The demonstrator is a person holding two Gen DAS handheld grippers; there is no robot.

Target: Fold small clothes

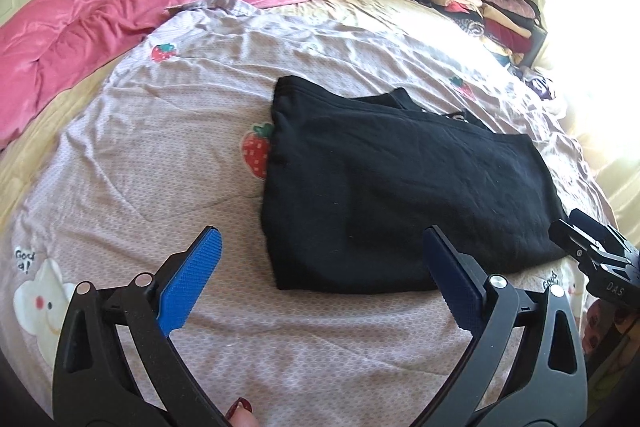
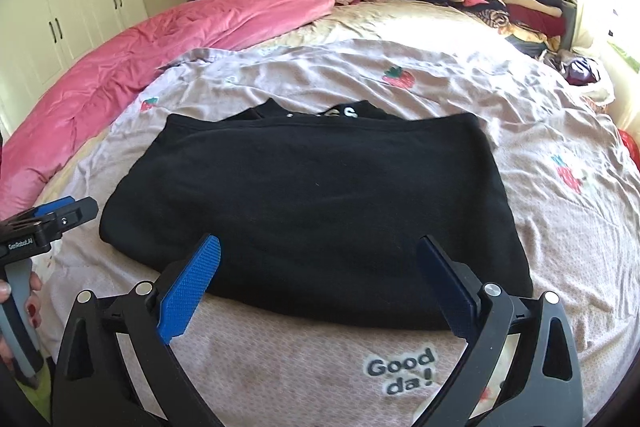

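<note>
Both grippers, left gripper (image 1: 320, 283) and right gripper (image 2: 318, 285), gape wide near the folded black garment (image 2: 316, 203); only the right view shows its white lettering (image 2: 340, 114) clearly.

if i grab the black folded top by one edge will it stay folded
Probably not: the black top lies soft and layered on the bedsheet, so a one-edge lift would likely let it droop open. It looks thick, perhaps heavyish. Both jaws stand open, so gripping two corners seems safer.
</note>
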